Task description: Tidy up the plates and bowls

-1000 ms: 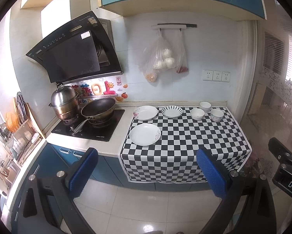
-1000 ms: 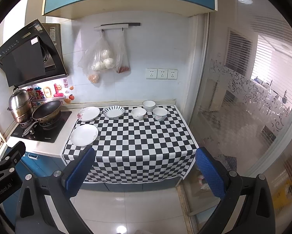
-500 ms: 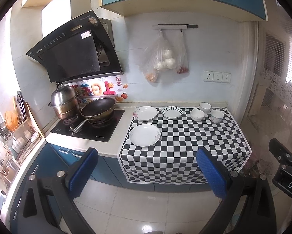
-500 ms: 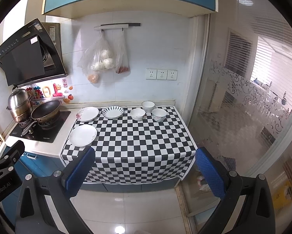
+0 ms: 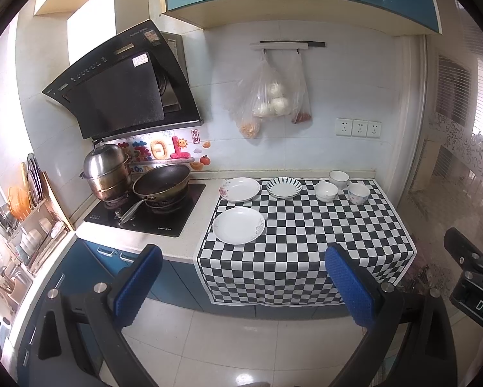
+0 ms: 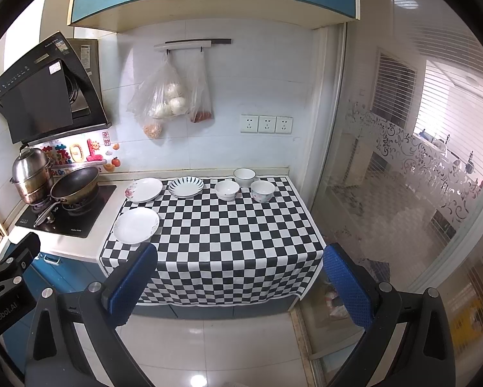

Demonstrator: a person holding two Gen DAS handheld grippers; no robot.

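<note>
The plain white plate point(image 5: 239, 225) lies nearest me, ahead of my left tongs point(image 5: 241, 285) and a little toward their left finger, at the near left edge of the checkered cloth point(image 5: 306, 235). From my right tongs point(image 6: 240, 282) that same plate point(image 6: 136, 225) sits ahead and off to the left, just past the left blue pad point(image 6: 130, 282). Beyond it, along the far edge of the desk point(image 5: 190, 225), stand the flower-printed plate point(image 5: 240, 189), the blue-striped plate point(image 5: 284, 187), then three small bowls point(image 5: 326, 191) close together, further right. All of these are well ahead of both tongs and none is touched.

Both my tongs are spread wide with nothing between their fingers, hanging over the tiled floor point(image 5: 241, 338) short of the desk's front.

To the left of the cloth, the black stove point(image 5: 164, 216) carries a dark wok point(image 5: 161, 180) and a steel steamer pot point(image 5: 105, 172).
</note>
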